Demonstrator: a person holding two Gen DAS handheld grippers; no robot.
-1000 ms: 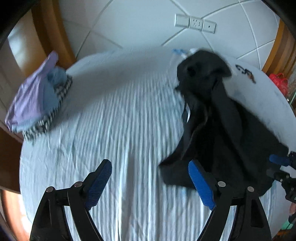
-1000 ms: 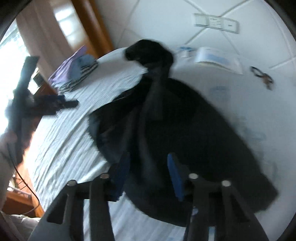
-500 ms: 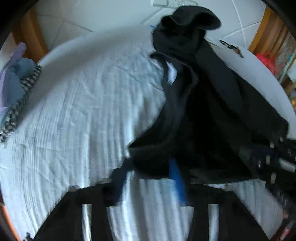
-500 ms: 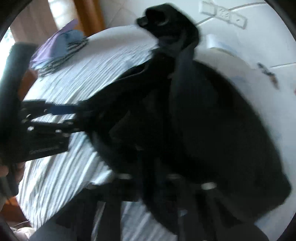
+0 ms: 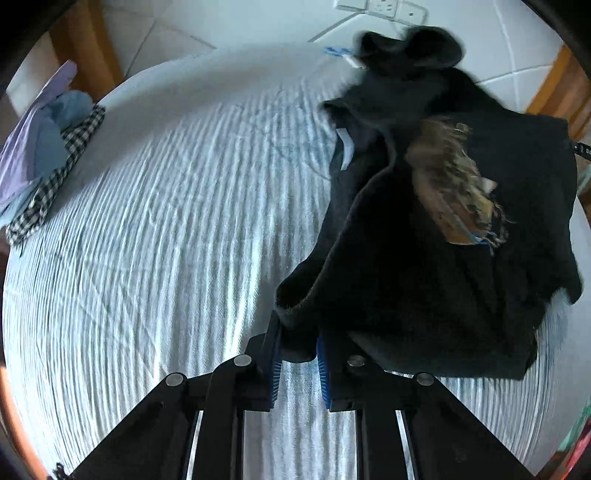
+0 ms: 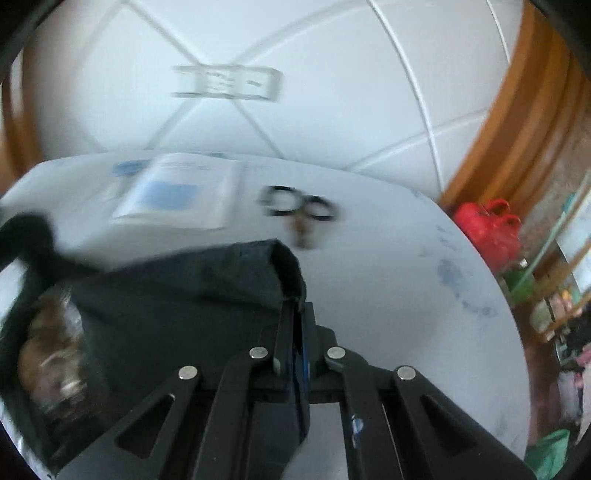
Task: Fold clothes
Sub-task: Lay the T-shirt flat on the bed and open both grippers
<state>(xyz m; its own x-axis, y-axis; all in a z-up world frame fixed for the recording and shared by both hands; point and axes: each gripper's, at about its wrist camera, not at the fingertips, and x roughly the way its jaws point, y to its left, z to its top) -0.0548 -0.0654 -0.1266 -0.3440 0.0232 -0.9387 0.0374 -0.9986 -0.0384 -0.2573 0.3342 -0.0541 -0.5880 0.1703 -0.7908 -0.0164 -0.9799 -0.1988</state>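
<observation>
White tiled wall with sockets (image 5: 380, 6) behind a bed (image 5: 155, 229) covered in a pale ribbed sheet; folded clothes pile (image 5: 40, 155) at its far left, scissors (image 6: 299, 205) and a booklet (image 6: 173, 195) at the far side. Black garment (image 5: 436, 236) with a brown-gold print lies spread on the bed's right part. Left gripper (image 5: 298, 360) clamps its near edge, right gripper (image 6: 297, 332) pinched tight on another edge.
</observation>
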